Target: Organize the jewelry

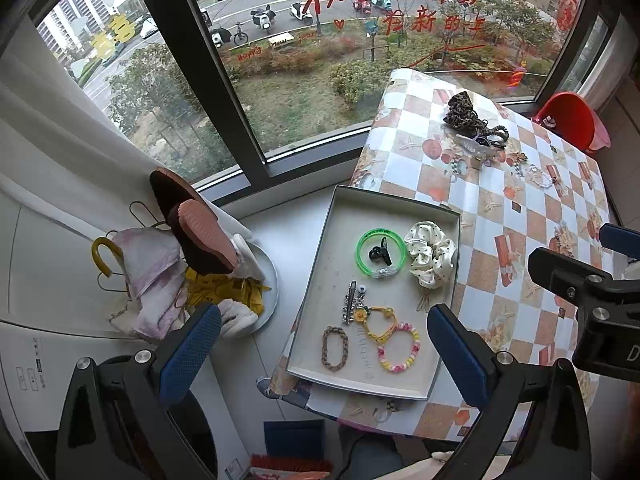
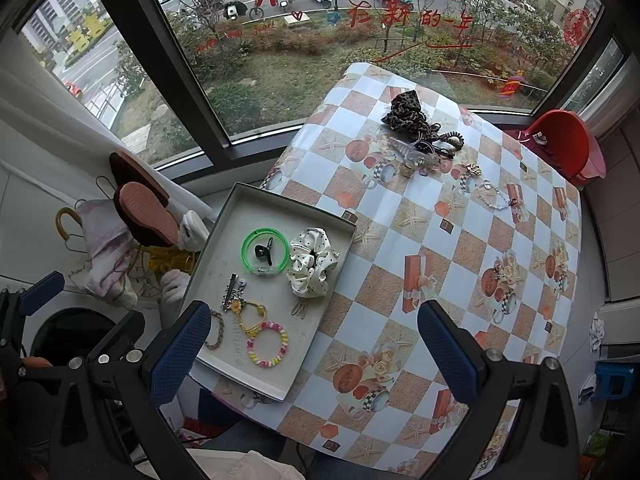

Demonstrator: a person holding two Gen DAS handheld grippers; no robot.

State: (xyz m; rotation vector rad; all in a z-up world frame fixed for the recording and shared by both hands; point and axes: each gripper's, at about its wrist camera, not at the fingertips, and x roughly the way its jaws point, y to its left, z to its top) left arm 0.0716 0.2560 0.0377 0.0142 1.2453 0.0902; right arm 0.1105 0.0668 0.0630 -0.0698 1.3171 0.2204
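I hold both grippers high over the desk [image 2: 400,280], jaws of the left gripper [image 1: 324,340] and right gripper [image 2: 314,340] spread wide and empty, to survey before picking. Below the left jaws sits the tray [image 1: 316,280], bracelets laid out in it. The unsorted pile [image 2: 424,136] lies at the desk's far end, well beyond either jaws
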